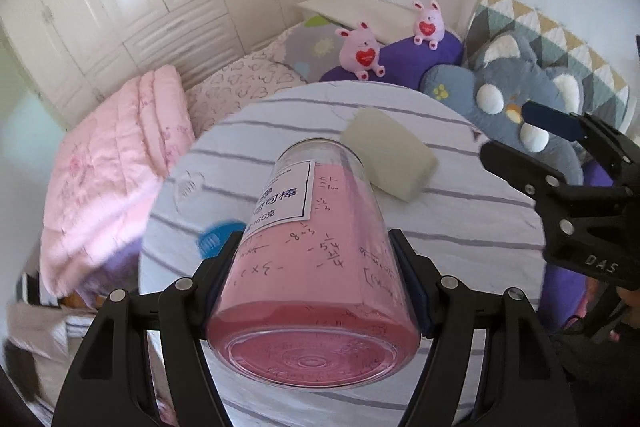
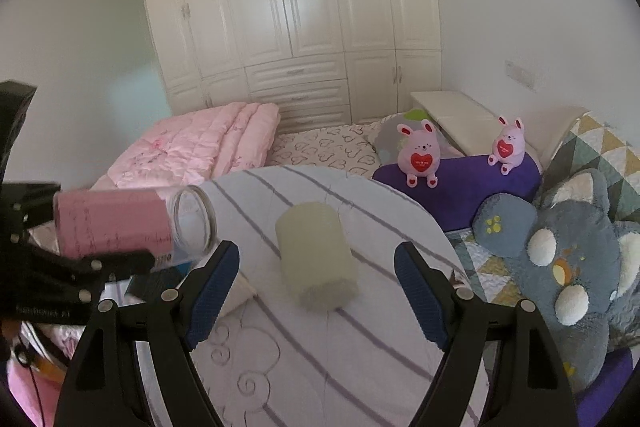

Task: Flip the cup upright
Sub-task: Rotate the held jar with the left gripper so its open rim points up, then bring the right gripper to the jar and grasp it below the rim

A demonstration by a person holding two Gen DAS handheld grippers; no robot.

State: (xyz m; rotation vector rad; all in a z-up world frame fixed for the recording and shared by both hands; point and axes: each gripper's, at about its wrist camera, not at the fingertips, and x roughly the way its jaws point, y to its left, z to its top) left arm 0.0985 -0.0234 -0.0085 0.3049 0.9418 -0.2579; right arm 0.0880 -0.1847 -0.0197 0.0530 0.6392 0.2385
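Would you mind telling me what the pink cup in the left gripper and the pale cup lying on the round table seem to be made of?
The pink cup looks like clear, glossy plastic or possibly glass: its transparent mouth and ringed base show, with pink printed paper lining the inside. The pale cup looks like frosted, matte, translucent plastic, cloudy and without sharp reflections. The left gripper is clamped on the pink cup; the table wears striped cloth.
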